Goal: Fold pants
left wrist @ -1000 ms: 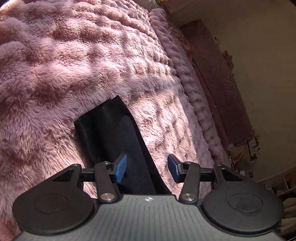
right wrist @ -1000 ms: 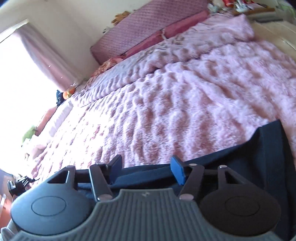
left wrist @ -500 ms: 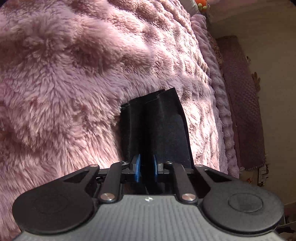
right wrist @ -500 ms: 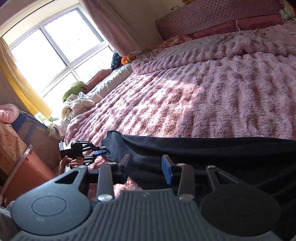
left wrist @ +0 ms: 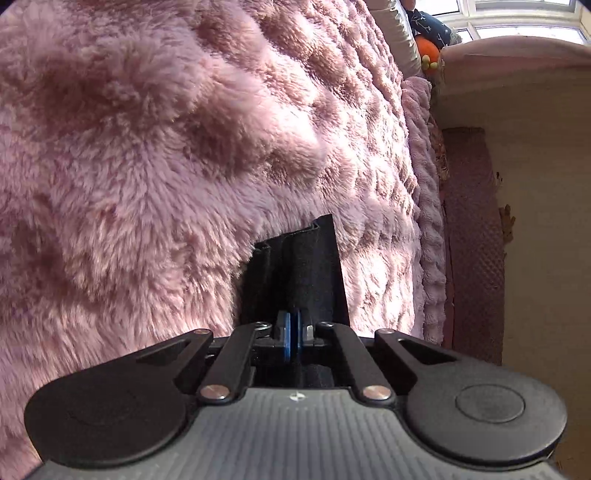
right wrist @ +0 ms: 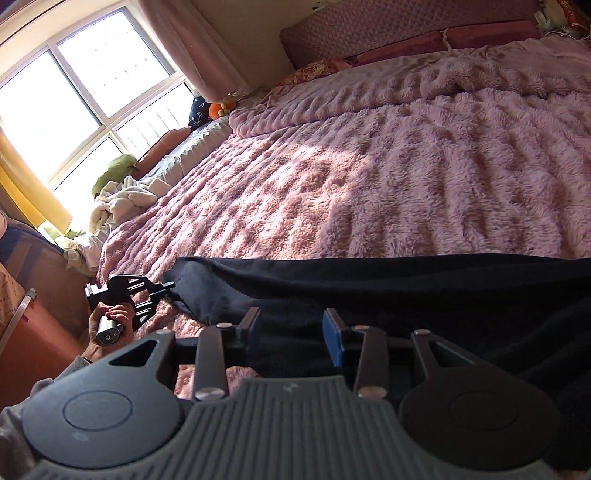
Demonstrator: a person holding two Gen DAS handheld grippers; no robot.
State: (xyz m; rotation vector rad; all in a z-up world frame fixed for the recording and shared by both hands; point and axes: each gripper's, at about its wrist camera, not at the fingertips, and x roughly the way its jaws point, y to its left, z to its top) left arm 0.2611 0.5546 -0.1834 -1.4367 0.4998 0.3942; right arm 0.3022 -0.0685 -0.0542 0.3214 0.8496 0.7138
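Covering nearly the whole bed, a fluffy pink blanket (right wrist: 388,184) rumples into soft ridges, with sun falling across it in a bright patch from the big window (right wrist: 66,107) at the far side. A pink curtain (right wrist: 177,40) hangs beside the glass, and a quilted mauve headboard (right wrist: 388,26) runs along the pale wall. On the window ledge sit an orange soft toy (right wrist: 218,109), a dark blue cushion (right wrist: 197,110) and a green plush thing (right wrist: 112,173), next to a heap of white cloth (right wrist: 118,203).

Black pants (right wrist: 369,291) lie stretched along the near edge of the blanket. The left gripper (left wrist: 294,334) is clamped tight on one end of them, its blue pads (left wrist: 284,336) pressed together with the dark fabric pinched between; from the right side you can see it held in the person's hand (right wrist: 110,321) at the pants' end. The right gripper (right wrist: 291,332) hangs over the middle of the pants with its jaws spread apart, nothing between them but cloth lying below.
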